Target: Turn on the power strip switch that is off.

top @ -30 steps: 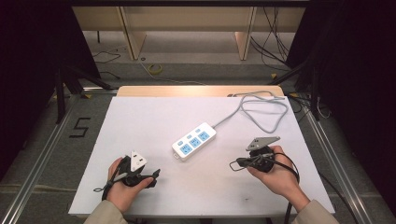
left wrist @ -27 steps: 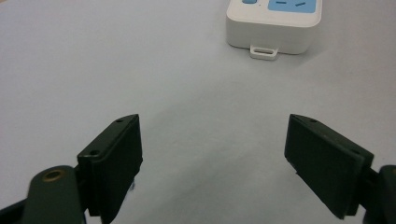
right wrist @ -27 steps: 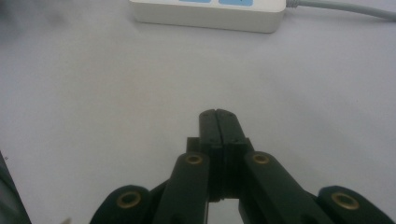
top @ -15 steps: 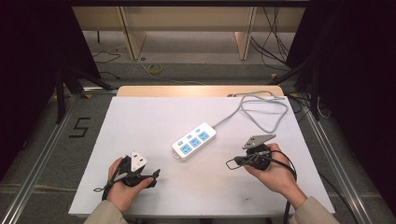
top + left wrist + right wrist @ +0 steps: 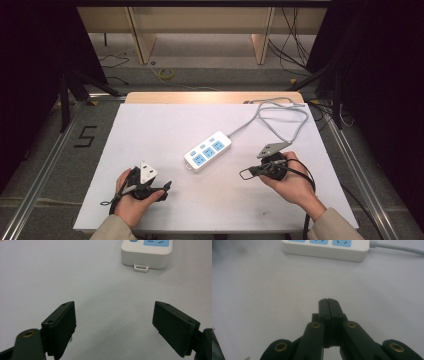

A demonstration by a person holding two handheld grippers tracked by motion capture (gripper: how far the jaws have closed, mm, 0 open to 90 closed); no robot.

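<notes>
Here, one power strip [image 5: 208, 151] with three sockets, left tool [image 5: 122, 327] spread wide, right tool [image 5: 328, 305] closed empty

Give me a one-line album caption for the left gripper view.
Open left gripper hovers over the white table, its black jaws wide apart, facing the power strip.

- A white power strip [image 5: 207, 151] lies flat on the white table [image 5: 160, 125], near its middle, set at a slant, outlets facing up.
- Its top carries three blue outlet panels in a row.
- A small white hanging tab [image 5: 141, 267] sticks out of its near-left end, shown close in the left gripper view.
- A grey cable [image 5: 280, 117] leaves its far-right end, runs toward the table's far right corner and curls there in a loose loop lying on the surface.
- In the right gripper view the strip's long side [image 5: 325, 250] faces the camera, cable leaving at the right.
</notes>
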